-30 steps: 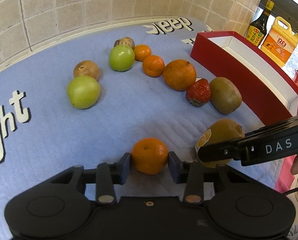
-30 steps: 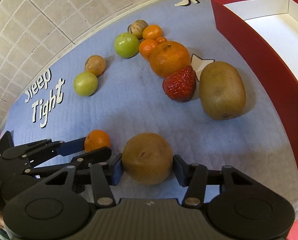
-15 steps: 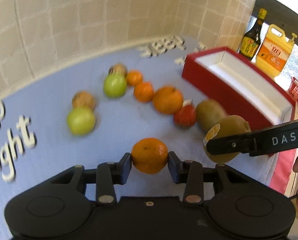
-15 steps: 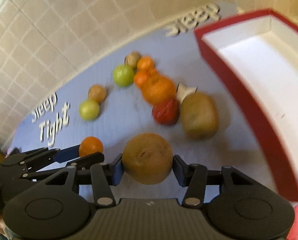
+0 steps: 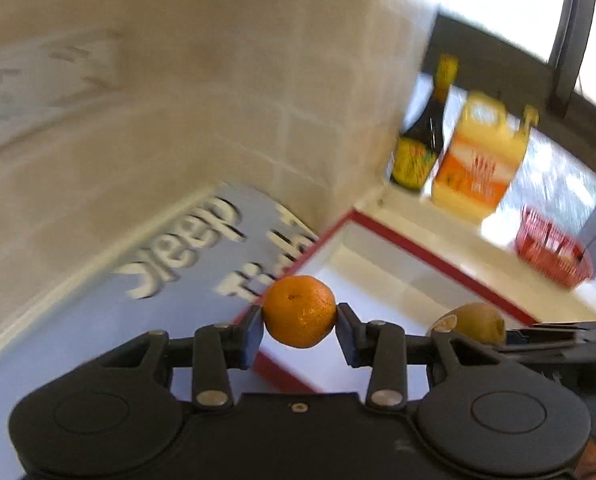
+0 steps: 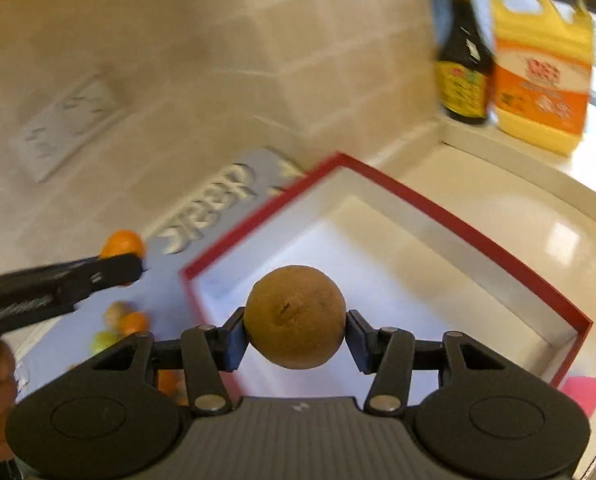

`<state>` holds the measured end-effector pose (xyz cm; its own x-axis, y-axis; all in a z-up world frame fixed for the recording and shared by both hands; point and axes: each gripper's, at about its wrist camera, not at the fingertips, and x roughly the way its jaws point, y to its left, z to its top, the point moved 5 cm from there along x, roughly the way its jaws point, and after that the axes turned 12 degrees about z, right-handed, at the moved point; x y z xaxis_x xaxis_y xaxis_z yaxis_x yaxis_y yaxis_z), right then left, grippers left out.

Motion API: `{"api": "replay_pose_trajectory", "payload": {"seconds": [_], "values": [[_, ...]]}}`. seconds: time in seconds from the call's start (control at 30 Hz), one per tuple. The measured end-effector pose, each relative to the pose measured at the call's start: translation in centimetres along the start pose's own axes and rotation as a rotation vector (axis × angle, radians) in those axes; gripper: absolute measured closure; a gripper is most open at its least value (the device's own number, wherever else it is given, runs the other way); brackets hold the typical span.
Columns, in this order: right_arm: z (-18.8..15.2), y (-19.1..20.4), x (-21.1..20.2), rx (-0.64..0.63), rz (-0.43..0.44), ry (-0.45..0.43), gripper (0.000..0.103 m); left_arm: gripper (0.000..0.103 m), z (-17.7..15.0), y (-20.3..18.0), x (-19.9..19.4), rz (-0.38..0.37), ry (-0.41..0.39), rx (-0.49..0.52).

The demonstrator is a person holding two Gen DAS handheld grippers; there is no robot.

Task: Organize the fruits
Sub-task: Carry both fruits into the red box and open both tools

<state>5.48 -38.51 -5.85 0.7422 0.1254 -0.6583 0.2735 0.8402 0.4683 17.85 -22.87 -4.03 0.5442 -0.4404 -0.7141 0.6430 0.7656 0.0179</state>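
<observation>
Red card walls and a smooth white floor make up the big box [image 6: 474,236], the largest thing seen, and every place below is told from it. No fruit is seen inside it, so it is judged to be where the fruits are meant to go. To the left of the box a soft blue quilted mat [image 5: 97,320] with white letters is spread flat, likely so round fruit does not roll far. A few loose fruits [image 6: 117,326] are left on the mat beside the box's left wall; they are blurred, and only green and orange can be told. Behind the box, on a shiny pale ledge, a yellow plastic jug [image 6: 538,64] and a dark glass bottle [image 6: 464,60] are stood upright.

Above the box's near end the right gripper [image 6: 294,334] is held. Its fingers are closed part way on a round brown fruit [image 6: 294,316] with rough, dull skin, which is pinched at its two sides so it cannot slip. Over the box's near left edge the left gripper [image 5: 299,330] is held, and its fingers are closed part way on a small orange [image 5: 299,311] with bumpy, shiny peel. Both fruits are held in the air, touching nothing but the pads.
</observation>
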Motion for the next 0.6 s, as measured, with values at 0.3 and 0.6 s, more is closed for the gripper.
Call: {"api": "replay_pose_trajectory", "payload": {"seconds": [0.3, 0.6], "values": [[4.1, -6.0, 7.9, 0.1, -0.069, 0.018, 0.05, 0.056, -1.1, -5.1, 10.4, 0.013, 0.162, 0.128], [5.8, -7.1, 12.6, 0.085, -0.068, 0.026, 0.05, 0.055, -2.3, -5.9, 13.0, 0.05, 0.189, 0.18]]}}
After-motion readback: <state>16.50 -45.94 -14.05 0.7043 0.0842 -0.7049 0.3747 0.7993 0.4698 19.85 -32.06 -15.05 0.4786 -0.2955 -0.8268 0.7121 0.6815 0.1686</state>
